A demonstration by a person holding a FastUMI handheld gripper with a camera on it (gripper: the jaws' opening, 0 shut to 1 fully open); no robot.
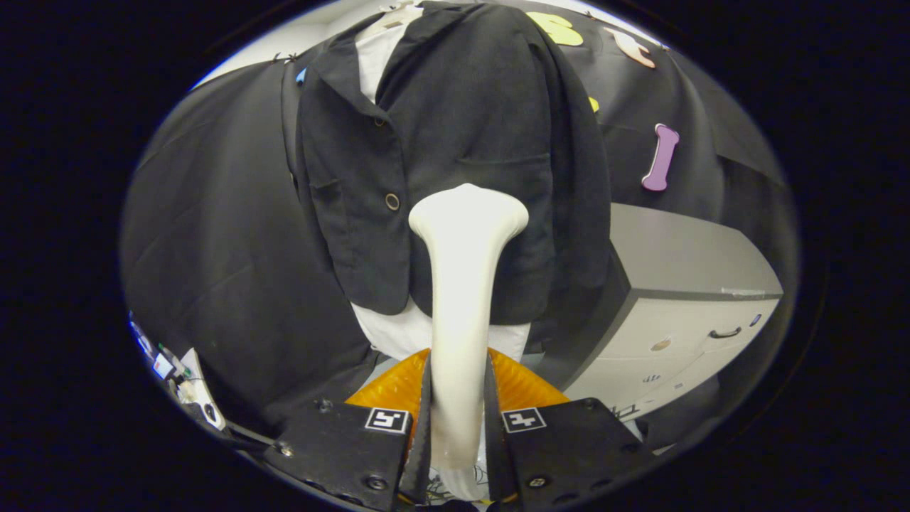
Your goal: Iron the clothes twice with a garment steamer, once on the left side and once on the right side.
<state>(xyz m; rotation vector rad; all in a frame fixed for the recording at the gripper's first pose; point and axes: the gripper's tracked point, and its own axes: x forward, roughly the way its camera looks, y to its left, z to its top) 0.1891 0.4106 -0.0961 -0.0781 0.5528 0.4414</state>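
Claw clamped on steamer handle; steamer head at 12 o'clock against jacket, cabinet at 3.

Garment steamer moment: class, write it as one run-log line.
gripper: shut on garment steamer | steamer head: against black jacket, lower front, right of button | jacket: hanging over white shirt | cabinet: beside

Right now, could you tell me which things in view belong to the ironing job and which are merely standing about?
Job: garment steamer, clamped between the gripper fingers; black jacket; white shirt underneath.
Standing about: grey drawer cabinet; orange piece behind the fingers.
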